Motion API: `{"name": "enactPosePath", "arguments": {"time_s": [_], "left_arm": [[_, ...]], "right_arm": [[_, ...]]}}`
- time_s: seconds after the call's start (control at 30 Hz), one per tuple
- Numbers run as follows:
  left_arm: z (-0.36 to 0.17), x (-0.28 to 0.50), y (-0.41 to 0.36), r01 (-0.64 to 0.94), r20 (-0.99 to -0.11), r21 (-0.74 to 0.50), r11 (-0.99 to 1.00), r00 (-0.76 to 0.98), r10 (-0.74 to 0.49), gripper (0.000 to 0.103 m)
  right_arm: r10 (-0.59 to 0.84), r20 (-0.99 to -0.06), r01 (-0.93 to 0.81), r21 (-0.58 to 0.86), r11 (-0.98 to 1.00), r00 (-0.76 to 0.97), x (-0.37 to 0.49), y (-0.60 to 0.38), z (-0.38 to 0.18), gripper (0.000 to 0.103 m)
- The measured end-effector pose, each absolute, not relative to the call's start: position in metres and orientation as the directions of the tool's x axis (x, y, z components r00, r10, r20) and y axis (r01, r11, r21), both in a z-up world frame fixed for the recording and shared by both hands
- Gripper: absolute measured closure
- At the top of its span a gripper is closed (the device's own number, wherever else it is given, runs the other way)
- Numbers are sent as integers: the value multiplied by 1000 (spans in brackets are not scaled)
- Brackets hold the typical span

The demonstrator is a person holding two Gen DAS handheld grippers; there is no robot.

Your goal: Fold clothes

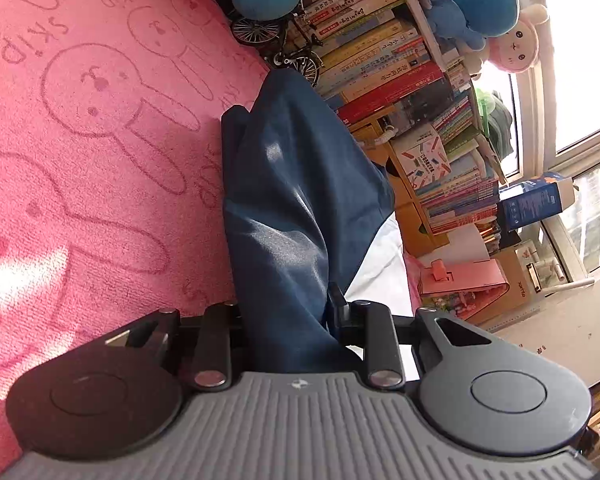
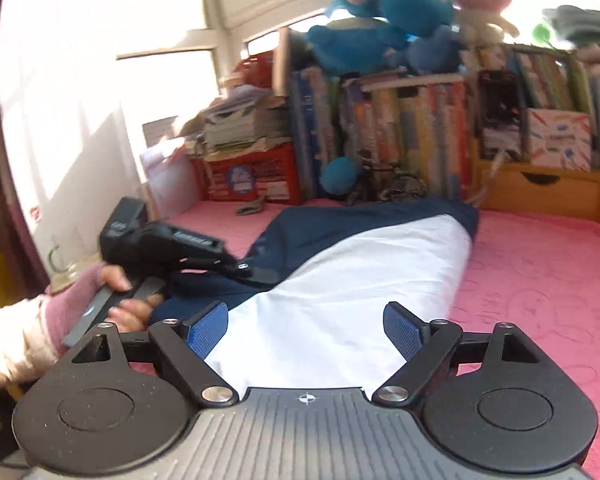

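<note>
The garment [image 2: 340, 280], navy blue with a broad white panel, lies stretched along the pink rabbit-print blanket [image 2: 540, 280], running from the near edge back toward the wall of books [image 2: 400, 128] at the far edge.

The left gripper [image 1: 288, 312] has its jaws closed on a bunched fold of the navy cloth [image 1: 292, 200]; the fabric fills the gap between the fingers and rises out of them in a creased ridge, with a strip of the white panel just beside it. From the right wrist view, that gripper [image 2: 256, 270] comes in low over the garment's left side, held in the person's hand [image 2: 116, 296], which wears a pink fingerless glove.

The right gripper [image 2: 306, 332] hovers at the near end of the garment with its jaws spread wide, holding nothing. The white panel lies between the two blue pads [image 2: 206, 328]; whether they touch the cloth cannot be told.

Blue and pink plush toys [image 2: 400, 12] sit on top of the books, and a small model bicycle [image 1: 284, 44] stands at the blanket's far edge.
</note>
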State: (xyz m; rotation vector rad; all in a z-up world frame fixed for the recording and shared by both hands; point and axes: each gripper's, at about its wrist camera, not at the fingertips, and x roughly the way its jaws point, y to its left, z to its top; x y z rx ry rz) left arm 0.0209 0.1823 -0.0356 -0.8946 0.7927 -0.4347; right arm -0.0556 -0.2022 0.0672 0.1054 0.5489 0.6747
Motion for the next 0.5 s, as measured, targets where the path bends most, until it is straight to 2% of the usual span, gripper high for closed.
{"name": "enactPosePath", "arguments": {"time_s": [0.1, 0.17, 0.3, 0.33, 0.37, 0.5], "left_arm": [[-35, 21, 181, 19, -429, -820, 572, 642, -635, 75], [-34, 23, 181, 16, -432, -820, 572, 638, -637, 76], [-34, 27, 178, 16, -435, -820, 572, 632, -641, 76], [-34, 27, 176, 18, -434, -821, 571, 630, -644, 76], [-34, 28, 175, 20, -431, -823, 567, 628, -648, 76], [-26, 27, 164, 73, -379, -846, 529, 615, -691, 78]], "right_arm": [[588, -525, -417, 416, 808, 615, 1, -231, 44, 15], [617, -548, -390, 482, 785, 564, 25, -232, 24, 15], [653, -538, -382, 535, 753, 534, 49, -219, 10, 8], [660, -532, -383, 544, 746, 531, 53, -215, 7, 12], [667, -526, -384, 553, 739, 527, 58, -211, 5, 29], [695, -496, -371, 602, 707, 520, 71, -205, 3, 67]]}}
